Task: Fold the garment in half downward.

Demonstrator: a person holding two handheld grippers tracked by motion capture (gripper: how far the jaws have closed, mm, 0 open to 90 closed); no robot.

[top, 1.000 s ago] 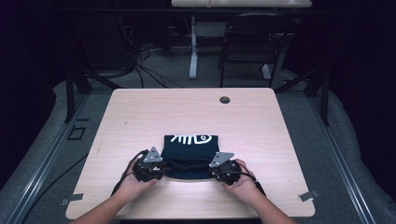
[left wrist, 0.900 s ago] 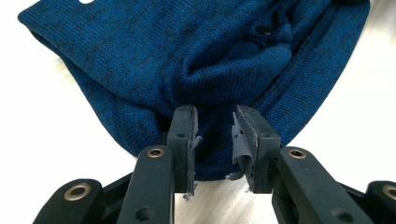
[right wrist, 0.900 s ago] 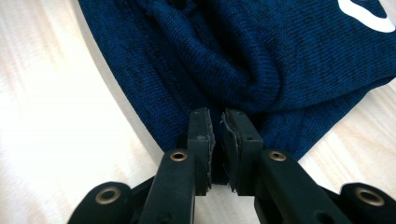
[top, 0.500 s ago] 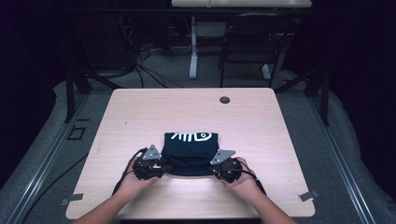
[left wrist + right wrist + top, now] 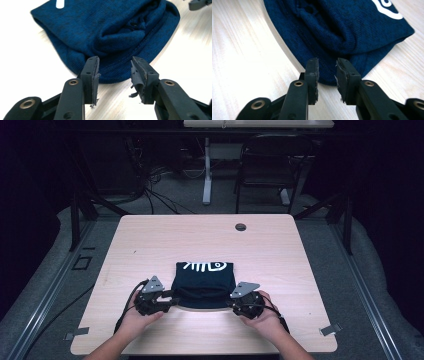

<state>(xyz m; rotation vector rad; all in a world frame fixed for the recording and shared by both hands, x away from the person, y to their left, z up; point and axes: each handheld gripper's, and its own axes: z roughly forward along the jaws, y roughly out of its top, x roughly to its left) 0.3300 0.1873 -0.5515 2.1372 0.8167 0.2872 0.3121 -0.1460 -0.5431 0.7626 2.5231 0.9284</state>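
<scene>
A folded dark blue knit garment with a white print lies on the near half of the wooden table. My left gripper sits at its near left corner, my right gripper at its near right corner, each held in a hand. Both pairs of jaws have just been opening. In the left gripper view the left gripper stands open with the garment hem lying loose between the tips. In the right gripper view the right gripper is open too, the garment edge between its pads without being pinched.
A round cable hole sits near the table's far edge. Beyond the table stand a dark chair and a desk leg, with cables on the floor. The other gripper's tip shows at the left gripper view's top right.
Both grippers' jaws have spread apart at the garment's near corners. The hands and the garment have stayed where they were.
</scene>
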